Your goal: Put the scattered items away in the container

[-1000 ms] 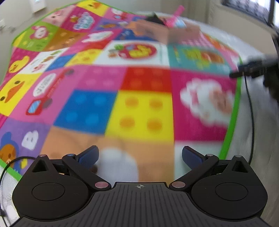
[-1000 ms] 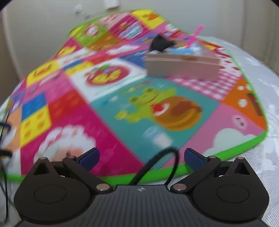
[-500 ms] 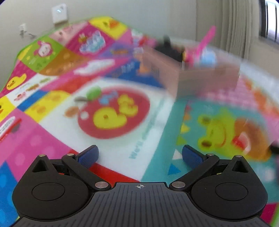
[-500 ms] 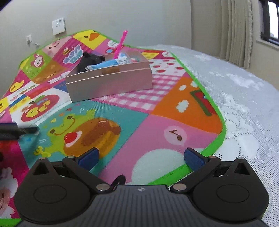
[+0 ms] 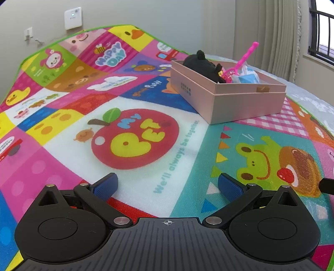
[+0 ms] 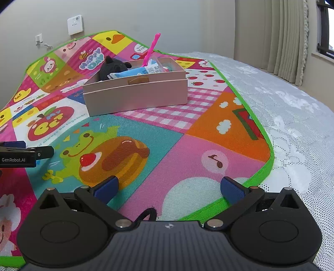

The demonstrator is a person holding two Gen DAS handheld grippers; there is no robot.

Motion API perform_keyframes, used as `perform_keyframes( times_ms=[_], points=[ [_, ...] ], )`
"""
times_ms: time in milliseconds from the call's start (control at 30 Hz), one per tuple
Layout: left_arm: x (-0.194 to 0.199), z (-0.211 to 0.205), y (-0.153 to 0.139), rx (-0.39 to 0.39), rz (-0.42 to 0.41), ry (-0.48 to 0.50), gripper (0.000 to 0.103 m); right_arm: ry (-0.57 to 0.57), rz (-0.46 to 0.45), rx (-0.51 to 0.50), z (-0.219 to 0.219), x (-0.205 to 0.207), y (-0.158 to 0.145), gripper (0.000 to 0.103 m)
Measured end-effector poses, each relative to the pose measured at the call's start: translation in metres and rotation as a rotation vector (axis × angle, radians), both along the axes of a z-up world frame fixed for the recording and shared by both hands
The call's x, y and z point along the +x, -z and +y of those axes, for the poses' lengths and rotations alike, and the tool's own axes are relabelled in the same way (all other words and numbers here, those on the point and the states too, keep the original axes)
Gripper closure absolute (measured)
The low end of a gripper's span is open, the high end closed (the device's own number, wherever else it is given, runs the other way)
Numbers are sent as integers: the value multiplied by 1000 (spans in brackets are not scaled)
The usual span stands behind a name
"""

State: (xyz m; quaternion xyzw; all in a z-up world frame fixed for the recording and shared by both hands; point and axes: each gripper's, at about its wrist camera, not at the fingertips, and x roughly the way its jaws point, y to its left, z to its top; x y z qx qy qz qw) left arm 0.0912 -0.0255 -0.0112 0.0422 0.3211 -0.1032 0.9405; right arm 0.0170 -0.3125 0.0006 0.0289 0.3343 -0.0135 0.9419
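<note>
A pink box (image 5: 240, 100) stands on the colourful play mat (image 5: 135, 135); it also shows in the right wrist view (image 6: 137, 93). Inside it lie a black plush toy (image 5: 201, 64), a pink scoop (image 5: 242, 60) and a blue packet (image 5: 248, 79); the right wrist view shows the plush (image 6: 111, 67), the scoop (image 6: 151, 49) and the packet (image 6: 133, 72). My left gripper (image 5: 167, 185) is open and empty, low over the mat, well short of the box. My right gripper (image 6: 170, 186) is open and empty near the mat's front edge. The left gripper also shows at the left edge of the right wrist view (image 6: 18, 155).
The mat lies on a white lace bedspread (image 6: 292, 116). A wall with a white panel (image 5: 72, 18) and a socket is behind. Curtains (image 6: 286, 37) and a window are at the right. A black cable (image 6: 149, 214) loops by the right gripper.
Both grippers have swung to the right and now hold steady, so the views are sharp. The box has come closer in the left wrist view. Both stay open and empty.
</note>
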Motion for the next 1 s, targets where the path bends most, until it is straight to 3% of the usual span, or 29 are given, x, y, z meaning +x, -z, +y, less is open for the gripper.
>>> perform_keyframes(
  times_ms=[400,733,1000],
  points=[
    [-1,-1,0,10,-3,5,0,17,-12,-9,3,-3,-1,0],
    [-1,-1,0,0,-1,6,0,3,-23,58,5,-5,-11,0],
    [-1,1,0,-8,1,8,0,-18,-25,-41,20,-1,-6,0]
  ],
)
